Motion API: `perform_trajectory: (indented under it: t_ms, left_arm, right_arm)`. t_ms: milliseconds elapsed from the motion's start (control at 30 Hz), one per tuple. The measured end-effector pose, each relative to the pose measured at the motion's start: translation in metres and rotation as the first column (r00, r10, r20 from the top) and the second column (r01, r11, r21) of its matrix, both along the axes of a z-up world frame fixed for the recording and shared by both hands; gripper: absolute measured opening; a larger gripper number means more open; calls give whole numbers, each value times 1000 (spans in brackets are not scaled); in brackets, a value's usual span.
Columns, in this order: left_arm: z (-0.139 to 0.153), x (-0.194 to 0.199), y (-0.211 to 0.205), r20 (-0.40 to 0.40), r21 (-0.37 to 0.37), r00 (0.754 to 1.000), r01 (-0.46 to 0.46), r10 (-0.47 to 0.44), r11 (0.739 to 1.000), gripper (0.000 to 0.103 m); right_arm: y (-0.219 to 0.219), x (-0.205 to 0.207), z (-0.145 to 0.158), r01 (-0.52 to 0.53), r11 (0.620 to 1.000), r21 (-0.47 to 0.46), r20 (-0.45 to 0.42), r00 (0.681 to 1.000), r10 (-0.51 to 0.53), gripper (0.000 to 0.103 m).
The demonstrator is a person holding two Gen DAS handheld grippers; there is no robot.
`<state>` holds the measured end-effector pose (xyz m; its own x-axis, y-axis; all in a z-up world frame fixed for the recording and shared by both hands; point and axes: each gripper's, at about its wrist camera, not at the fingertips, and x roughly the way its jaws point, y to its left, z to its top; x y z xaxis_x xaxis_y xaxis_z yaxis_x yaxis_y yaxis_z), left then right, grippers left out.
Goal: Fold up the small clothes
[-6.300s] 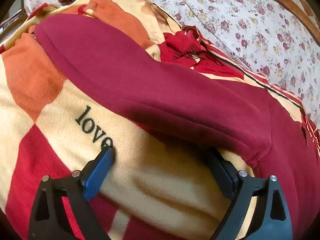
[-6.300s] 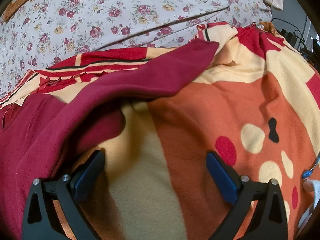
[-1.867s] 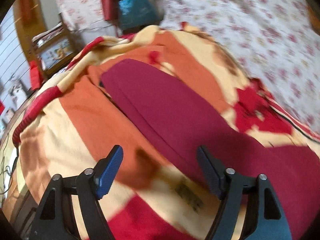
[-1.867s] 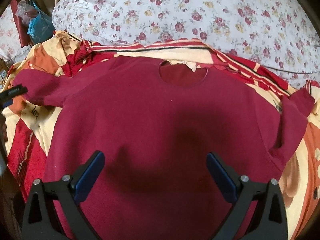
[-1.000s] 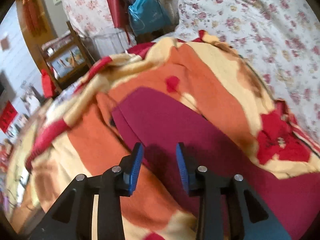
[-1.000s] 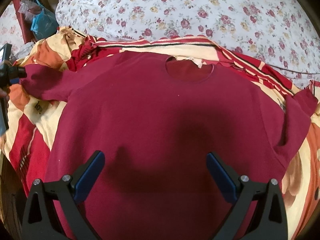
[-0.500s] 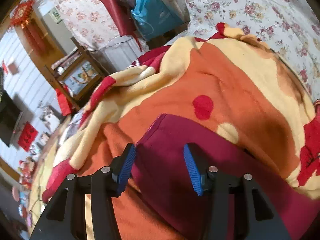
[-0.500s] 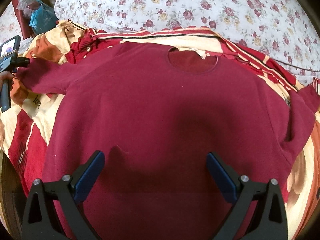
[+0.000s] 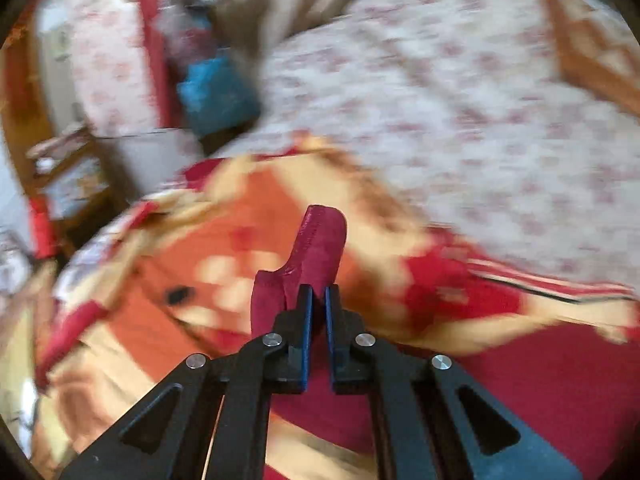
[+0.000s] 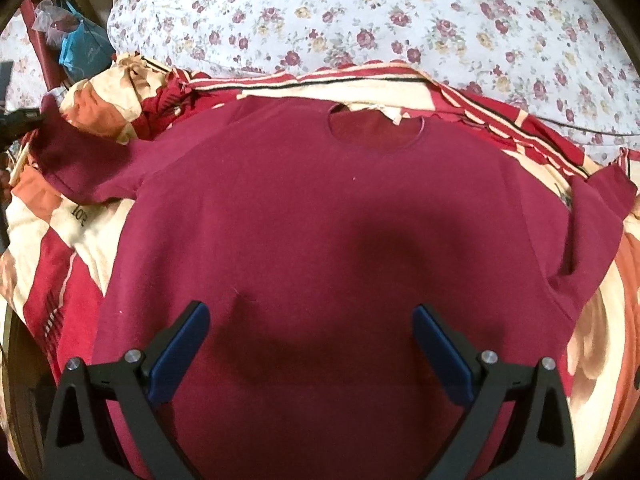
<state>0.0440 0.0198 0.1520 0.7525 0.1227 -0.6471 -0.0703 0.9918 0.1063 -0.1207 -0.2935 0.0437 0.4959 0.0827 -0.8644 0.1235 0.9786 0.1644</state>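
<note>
A: Report left gripper (image 9: 316, 300) status.

B: My jaws are clamped on the cuff of the sweater's sleeve (image 9: 316, 248); the fabric stands up between them toward 12 o'clock. The background is blurred.

A: Right gripper (image 10: 310, 328)?

B: My jaws are spread wide, holding nothing, above the maroon sweater (image 10: 320, 220). It lies flat on the patterned blanket (image 10: 64, 248) on the bed, collar at 12 o'clock, held sleeve at 9 o'clock.

The sweater (image 10: 320, 248) lies flat on the blanket (image 10: 72, 240). Behind the blanket spreads the quilt (image 10: 360, 20). A bag (image 10: 82, 54) sits left of it.
</note>
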Motion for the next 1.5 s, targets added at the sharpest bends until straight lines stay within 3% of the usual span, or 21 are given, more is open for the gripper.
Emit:
perform_trajectory:
  t_ms: [100, 200, 433, 533, 600, 700, 767, 867, 933, 1000, 1133, 1267, 1300, 1333, 1400, 1500]
  left_arm:
    - [7, -24, -41, -26, -133, 988, 146, -151, 980, 0]
    - [5, -50, -101, -37, -242, 953, 283, -300, 928, 0]
    - [-42, -73, -215, -105, -343, 868, 426, -485, 837, 0]
    - [-66, -82, -248, -118, -349, 840, 464, -530, 814, 0]
    - [-79, -82, -261, -139, -349, 825, 477, -548, 807, 0]
    - [-98, -81, -272, -197, -407, 770, 499, -607, 765, 5]
    - [-91, -87, -262, -187, -412, 769, 503, -611, 760, 7]
    - [-67, -95, -232, -132, -386, 791, 514, -598, 766, 19]
    - [-50, -99, -200, -94, -344, 829, 492, -551, 800, 28]
    - [-44, -99, -172, -82, -307, 861, 457, -502, 835, 29]
    - [-55, -92, -113, -118, -178, 932, 320, -343, 931, 29]
    - [-81, -84, -70, -199, -165, 953, 197, -229, 966, 29]
    - [-88, -83, -62, -216, -166, 955, 169, -203, 971, 29]
    - [-94, -82, -55, -233, -166, 956, 143, -180, 976, 29]
    - [-100, -83, -46, -249, -168, 956, 115, -155, 979, 29]
    - [-103, -84, -39, -251, -169, 959, 91, -133, 981, 29]
  right_arm:
    - [-8, -2, 4, 17, 1000, 11, 17, 1000, -17, 103]
    - [-24, -6, 11, 43, 998, 40, 44, 998, -44, 103]
    - [-81, -23, 17, 143, 987, 73, 58, 987, -147, 103]
    - [-101, -29, 12, 182, 980, 85, 47, 981, -186, 103]
    - [-111, -31, 8, 197, 975, 98, 41, 979, -202, 103]
    - [-116, -29, 5, 194, 975, 104, 43, 979, -199, 103]
    - [-117, -27, 6, 181, 977, 114, 48, 981, -188, 103]
    - [-113, -19, 9, 152, 981, 122, 71, 984, -161, 103]
    - [-106, -10, 10, 117, 985, 129, 89, 988, -129, 102]
    - [-94, 4, 8, 77, 988, 135, 94, 991, -90, 100]
    - [-66, 33, 4, -2, 988, 151, 89, 996, -11, 93]
    - [-39, 69, -10, -48, 982, 184, 55, 998, 39, 83]
    - [-35, 75, -14, -59, 980, 192, 49, 998, 50, 71]
    - [-29, 82, -20, -76, 979, 190, 41, 997, 70, 43]
    - [-22, 89, -24, -74, 991, 111, 40, 997, 70, 12]
    - [-32, 75, 0, -76, 988, 136, 119, 991, 60, 9]
